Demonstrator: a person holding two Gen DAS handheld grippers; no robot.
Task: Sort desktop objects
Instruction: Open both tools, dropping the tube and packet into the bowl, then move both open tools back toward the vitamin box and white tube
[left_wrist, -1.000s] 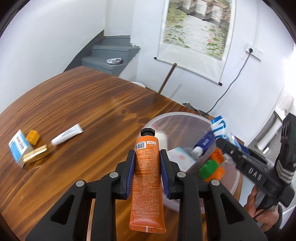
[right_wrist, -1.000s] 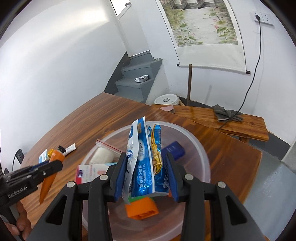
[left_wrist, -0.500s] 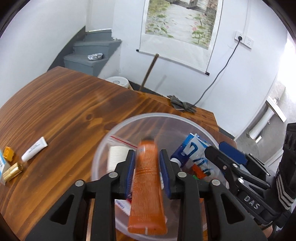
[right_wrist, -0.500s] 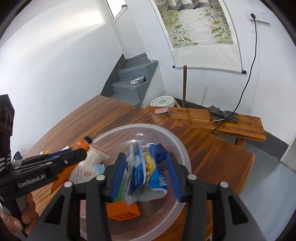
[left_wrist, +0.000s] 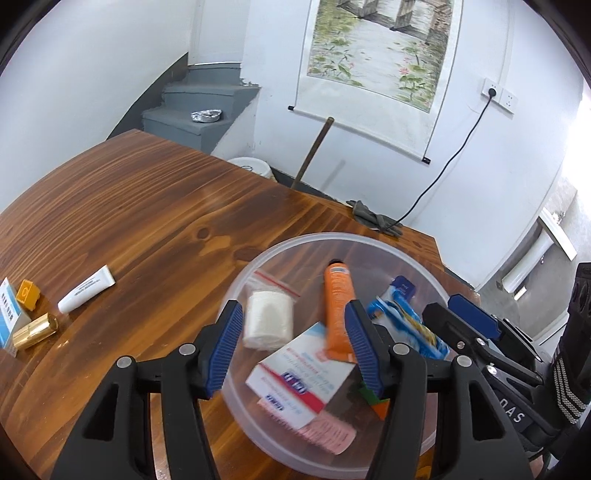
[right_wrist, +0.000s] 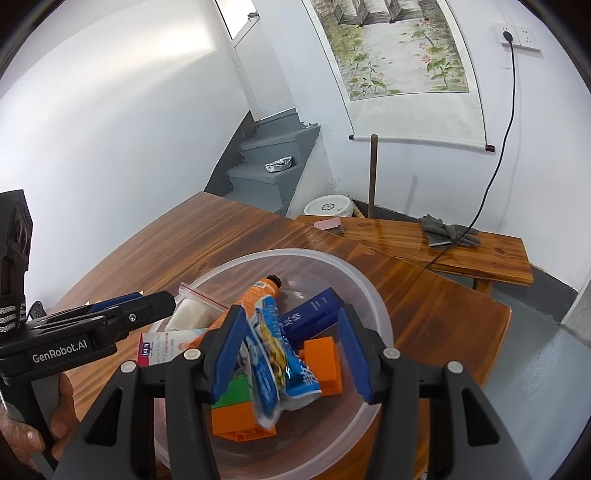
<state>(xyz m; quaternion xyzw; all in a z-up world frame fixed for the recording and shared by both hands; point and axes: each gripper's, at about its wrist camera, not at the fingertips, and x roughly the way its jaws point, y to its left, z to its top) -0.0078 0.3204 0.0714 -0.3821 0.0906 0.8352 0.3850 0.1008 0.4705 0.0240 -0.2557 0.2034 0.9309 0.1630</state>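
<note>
White lettering reading "GenRobot.AI" runs along the black side of the left hand-held gripper (right_wrist: 155, 304). Print on the orange tube (right_wrist: 255, 291), blue box (right_wrist: 314, 314), snack packet (right_wrist: 280, 354) and white card (left_wrist: 299, 376) is too blurred to read.

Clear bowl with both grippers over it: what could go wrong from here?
The clear bowl is crowded, so the blue snack packet, leaning between the open right gripper fingers, might snag as they withdraw. The left gripper has just been opening; its right finger overlaps the orange tube and could drag it.
</note>
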